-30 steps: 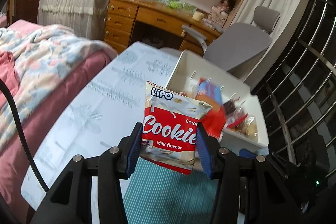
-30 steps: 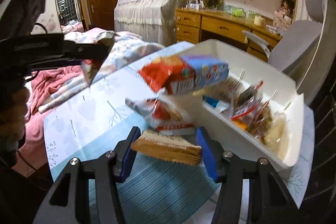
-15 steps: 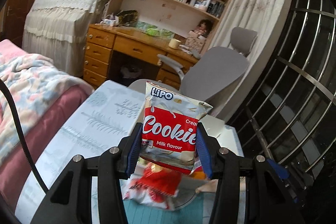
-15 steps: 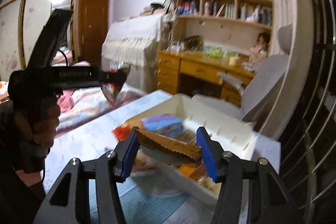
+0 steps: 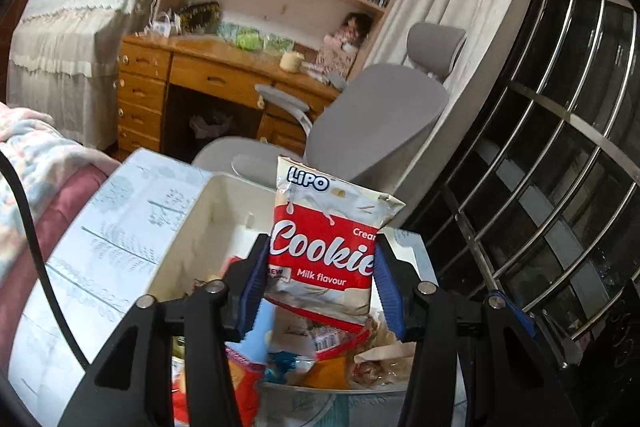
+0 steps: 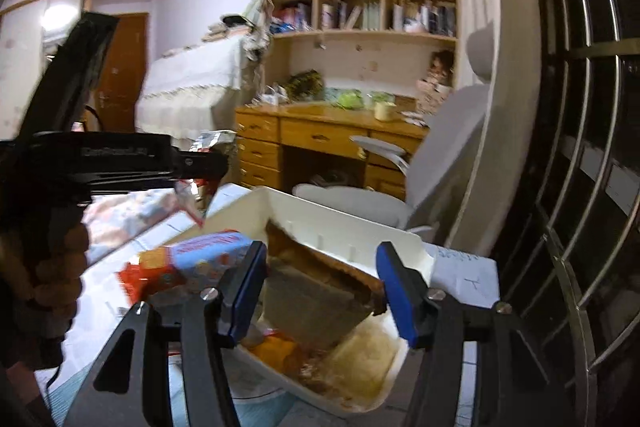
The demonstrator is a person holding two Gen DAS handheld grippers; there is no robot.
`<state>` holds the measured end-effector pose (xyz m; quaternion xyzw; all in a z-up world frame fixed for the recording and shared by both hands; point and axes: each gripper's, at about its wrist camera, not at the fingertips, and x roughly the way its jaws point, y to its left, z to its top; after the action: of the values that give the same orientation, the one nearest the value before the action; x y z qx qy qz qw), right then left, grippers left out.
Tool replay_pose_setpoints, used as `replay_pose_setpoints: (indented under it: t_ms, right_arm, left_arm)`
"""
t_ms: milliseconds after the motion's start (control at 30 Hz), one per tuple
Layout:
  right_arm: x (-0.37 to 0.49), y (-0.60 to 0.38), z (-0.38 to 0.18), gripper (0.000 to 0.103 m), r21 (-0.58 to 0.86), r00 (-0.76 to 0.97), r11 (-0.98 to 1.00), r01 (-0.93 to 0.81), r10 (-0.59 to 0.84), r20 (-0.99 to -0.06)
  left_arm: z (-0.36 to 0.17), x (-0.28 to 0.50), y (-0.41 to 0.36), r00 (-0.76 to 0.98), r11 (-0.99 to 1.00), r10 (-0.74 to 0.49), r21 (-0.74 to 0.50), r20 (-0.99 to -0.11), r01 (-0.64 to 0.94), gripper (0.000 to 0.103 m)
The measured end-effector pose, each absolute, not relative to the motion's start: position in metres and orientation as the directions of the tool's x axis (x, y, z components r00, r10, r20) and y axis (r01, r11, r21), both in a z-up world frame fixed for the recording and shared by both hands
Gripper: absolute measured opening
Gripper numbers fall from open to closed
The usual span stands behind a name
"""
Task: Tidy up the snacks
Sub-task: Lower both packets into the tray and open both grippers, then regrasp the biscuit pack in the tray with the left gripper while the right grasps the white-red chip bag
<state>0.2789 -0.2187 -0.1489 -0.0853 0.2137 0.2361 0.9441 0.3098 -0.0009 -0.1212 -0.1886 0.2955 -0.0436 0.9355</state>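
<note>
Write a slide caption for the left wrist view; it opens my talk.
Left gripper holding a Lipo cookie packet above the white snack bin.

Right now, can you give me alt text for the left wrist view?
The left hand-held gripper grips an upright red-and-white Lipo cookie packet above a white plastic bin holding assorted snack packets. Behind stand a grey office chair, a wooden desk and bookshelves.

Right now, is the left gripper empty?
No: the left gripper is shut on the Lipo cookie packet, held upright above the white bin.
</note>
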Motion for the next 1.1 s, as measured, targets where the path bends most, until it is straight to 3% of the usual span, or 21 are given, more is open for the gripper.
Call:
replay_pose_setpoints:
  t_ms: [100, 200, 600, 1100]
  right_arm:
    - [0.289, -0.219, -0.153, 0.060, -0.040, 0.786, 0.880, -0.473, 0.401, -0.471]
    - [0.297, -0.217, -0.157, 0.072, -0.031, 0.777, 0.888, -0.458, 0.383, -0.500]
    - [0.287, -0.209, -0.155, 0.080, -0.036, 0.784, 0.904, -0.425, 0.349, -0.513]
    - [0.220, -0.164, -0.171, 0.081, -0.020, 0.777, 0.943, -0.331, 0.261, -0.572]
  left_arm:
    - [-0.126, 0.320, -0.006, 0.797, 0.926, -0.207, -0.377, -0.567, -0.028, 0.072]
    - [-0.127, 0.319, -0.007, 0.792, 0.929, -0.202, -0.368, -0.576, -0.031, 0.081]
    - [-0.138, 0.288, 0.020, 0.758, 0.924, -0.148, -0.363, -0.635, -0.123, 0.083]
    - [-0.167, 0.229, 0.053, 0.643, 0.927, -0.233, -0.367, -0.729, -0.081, 0.086]
